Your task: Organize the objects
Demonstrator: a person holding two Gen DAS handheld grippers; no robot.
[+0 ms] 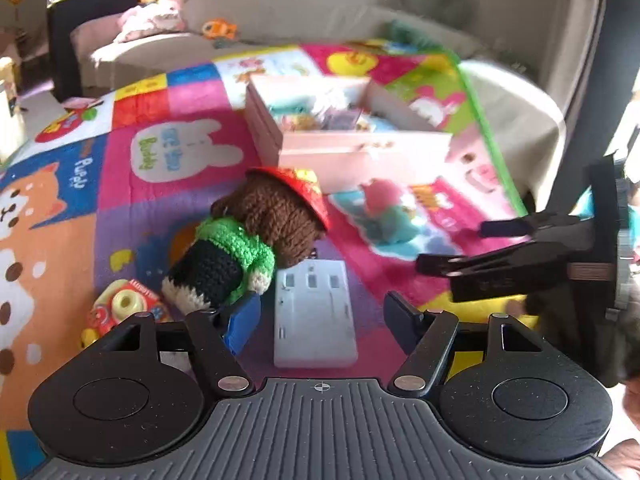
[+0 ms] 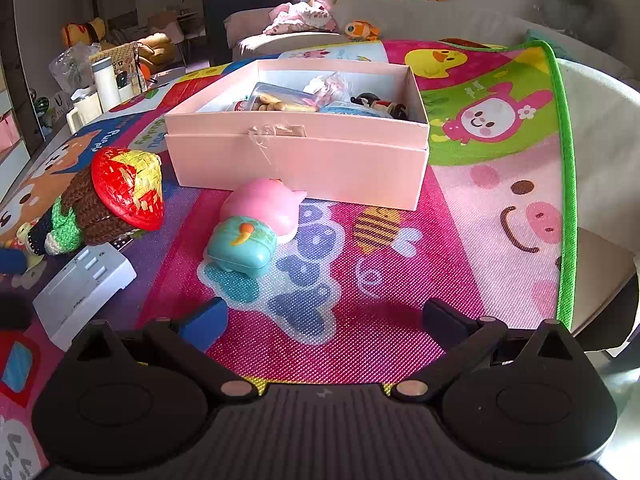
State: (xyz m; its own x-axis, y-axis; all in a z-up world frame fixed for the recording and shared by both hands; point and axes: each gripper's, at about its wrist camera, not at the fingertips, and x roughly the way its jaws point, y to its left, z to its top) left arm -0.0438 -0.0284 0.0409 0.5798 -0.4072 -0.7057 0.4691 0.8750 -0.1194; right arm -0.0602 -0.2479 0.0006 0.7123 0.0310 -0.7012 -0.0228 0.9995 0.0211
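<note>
Two grippers stand apart-jawed over the play mat (image 2: pixel 480 184), neither clamping anything. Left gripper (image 1: pixel 320 312) has the crocheted doll (image 1: pixel 248 240) touching its left finger, lying beside the white power strip (image 1: pixel 314 316). Right gripper (image 2: pixel 324 320) should centre on the pink-and-teal toy (image 2: pixel 256 228) before carrying it to the pink box (image 2: pixel 296 156)

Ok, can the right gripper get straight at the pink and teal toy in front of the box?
Probably yes. The right gripper is open, and only bare play mat lies between it and the pink and teal toy, which stands clear of the pink box.
</note>
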